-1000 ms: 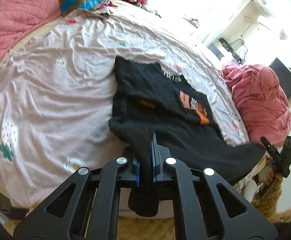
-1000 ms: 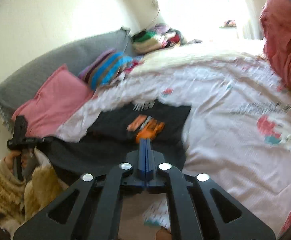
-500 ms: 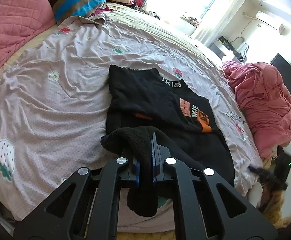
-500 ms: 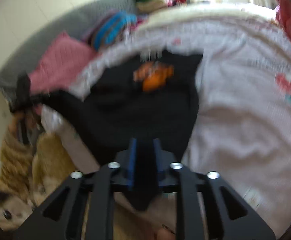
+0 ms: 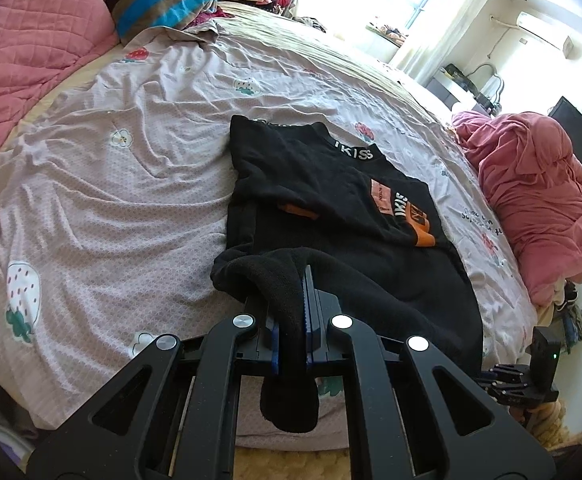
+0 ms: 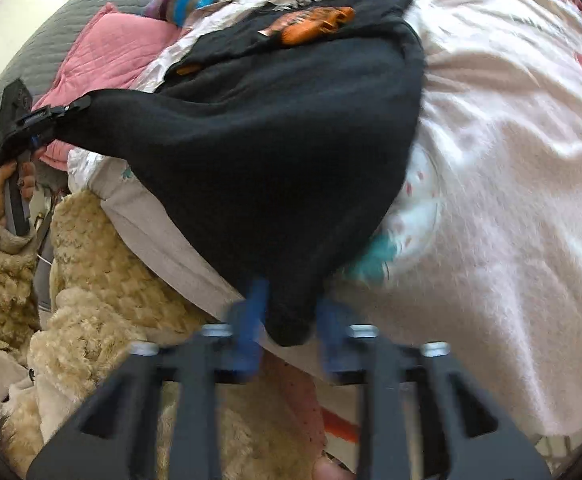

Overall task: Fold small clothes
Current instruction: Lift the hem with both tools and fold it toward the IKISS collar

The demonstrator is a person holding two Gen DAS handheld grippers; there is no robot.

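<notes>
Right tool point(image 6: 287, 320) motion-blurred, so pad contact with the black fleece sweatshirt point(image 6: 275, 152) is unreadable. Sweatshirt hem hides the left tool's point(image 5: 291, 320) inner pads. Orange chest print point(image 5: 407, 216) partly folded under, lettering incomplete.

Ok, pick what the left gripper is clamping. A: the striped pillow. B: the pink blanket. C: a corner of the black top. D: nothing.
C: the left gripper is shut on a bunched corner of the black top lying on the bed.
</notes>
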